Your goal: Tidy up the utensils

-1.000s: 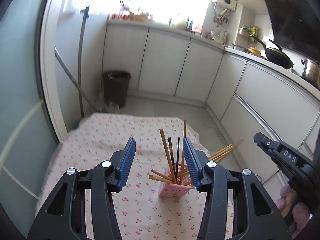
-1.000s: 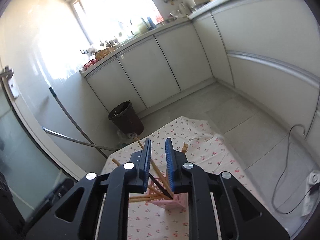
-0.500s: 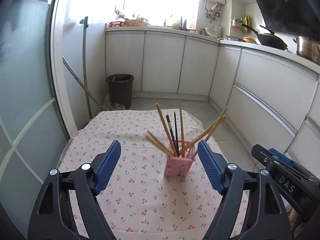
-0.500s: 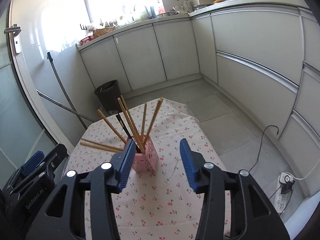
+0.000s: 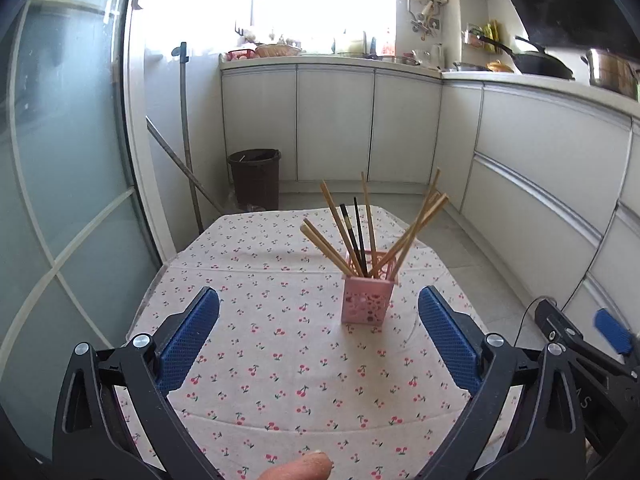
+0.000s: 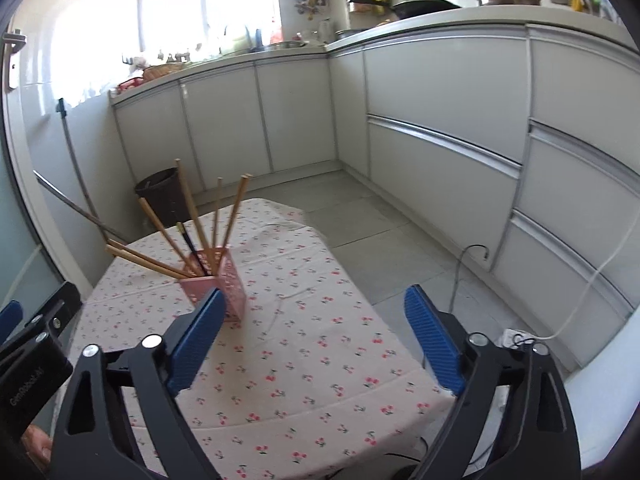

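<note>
A pink perforated holder stands upright on the cherry-print tablecloth. Several wooden chopsticks and a black pair stand fanned out in it. My left gripper is open and empty, held back from the holder near the table's front. My right gripper is open and empty; the holder sits just beyond its left finger, with the chopsticks leaning left. The right gripper shows at the far right of the left wrist view.
White kitchen cabinets run along the back and right. A dark bin and a mop handle stand behind the table. A glass door is at left. A cable and power strip lie on the floor at right.
Both grippers have opened wide and pulled back and down from the holder. The right gripper let go of a chopstick, which now stands in the holder.
</note>
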`<state>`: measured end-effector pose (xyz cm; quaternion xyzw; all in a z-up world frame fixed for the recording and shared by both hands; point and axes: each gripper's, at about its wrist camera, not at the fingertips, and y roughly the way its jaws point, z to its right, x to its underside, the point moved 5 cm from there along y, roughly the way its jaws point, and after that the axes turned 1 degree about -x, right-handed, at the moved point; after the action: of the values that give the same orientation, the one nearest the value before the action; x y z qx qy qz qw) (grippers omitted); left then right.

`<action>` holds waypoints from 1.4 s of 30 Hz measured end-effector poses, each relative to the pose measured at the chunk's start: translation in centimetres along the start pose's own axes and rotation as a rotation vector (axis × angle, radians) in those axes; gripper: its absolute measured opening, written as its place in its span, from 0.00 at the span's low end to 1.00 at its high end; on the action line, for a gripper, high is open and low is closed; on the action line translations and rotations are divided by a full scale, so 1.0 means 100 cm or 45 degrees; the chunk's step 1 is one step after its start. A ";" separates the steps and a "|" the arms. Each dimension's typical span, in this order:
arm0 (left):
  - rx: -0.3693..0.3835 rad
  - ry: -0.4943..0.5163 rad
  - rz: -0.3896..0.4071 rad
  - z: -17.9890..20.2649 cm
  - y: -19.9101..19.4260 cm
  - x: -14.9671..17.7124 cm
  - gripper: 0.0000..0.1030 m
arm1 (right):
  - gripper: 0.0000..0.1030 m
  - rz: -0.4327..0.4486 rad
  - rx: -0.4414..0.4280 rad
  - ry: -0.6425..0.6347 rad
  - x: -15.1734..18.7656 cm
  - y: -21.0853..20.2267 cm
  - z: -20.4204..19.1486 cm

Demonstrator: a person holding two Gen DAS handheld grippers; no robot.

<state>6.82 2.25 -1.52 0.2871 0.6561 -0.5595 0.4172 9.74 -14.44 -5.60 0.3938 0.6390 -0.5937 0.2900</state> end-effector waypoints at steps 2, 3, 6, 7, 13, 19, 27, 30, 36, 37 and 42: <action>0.010 0.028 -0.010 0.005 -0.001 0.005 0.93 | 0.91 0.009 0.036 -0.003 0.002 -0.004 0.004; 0.012 0.034 -0.012 0.007 0.000 0.007 0.93 | 0.93 0.020 0.056 -0.004 0.003 -0.007 0.006; -0.010 0.041 0.001 0.009 -0.001 0.008 0.93 | 0.93 0.050 0.129 -0.008 0.003 -0.012 0.012; -0.015 0.046 0.006 0.010 -0.001 0.009 0.93 | 0.93 0.051 0.139 -0.011 0.003 -0.012 0.014; -0.010 0.052 0.005 0.014 0.000 0.011 0.93 | 0.93 -0.005 0.134 0.004 0.007 -0.005 0.020; -0.002 0.051 -0.008 0.014 0.003 0.013 0.93 | 0.93 -0.009 0.128 -0.001 0.009 -0.005 0.018; -0.003 0.042 -0.030 0.012 0.006 0.013 0.93 | 0.93 -0.030 0.123 -0.002 0.012 -0.001 0.017; -0.002 0.035 -0.038 0.011 0.008 0.014 0.93 | 0.93 -0.030 0.121 -0.005 0.012 -0.001 0.016; -0.002 0.034 -0.052 0.011 0.010 0.015 0.93 | 0.93 -0.038 0.120 -0.006 0.013 0.000 0.016; -0.002 0.034 -0.053 0.011 0.010 0.015 0.93 | 0.93 -0.039 0.119 -0.007 0.013 0.000 0.016; -0.005 0.028 -0.056 0.009 0.012 0.015 0.93 | 0.93 -0.038 0.116 -0.008 0.014 0.000 0.014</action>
<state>7.28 1.46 -3.48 0.2779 0.6680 -0.5641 0.3979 8.89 -15.58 -6.95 0.3953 0.6162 -0.6275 0.2650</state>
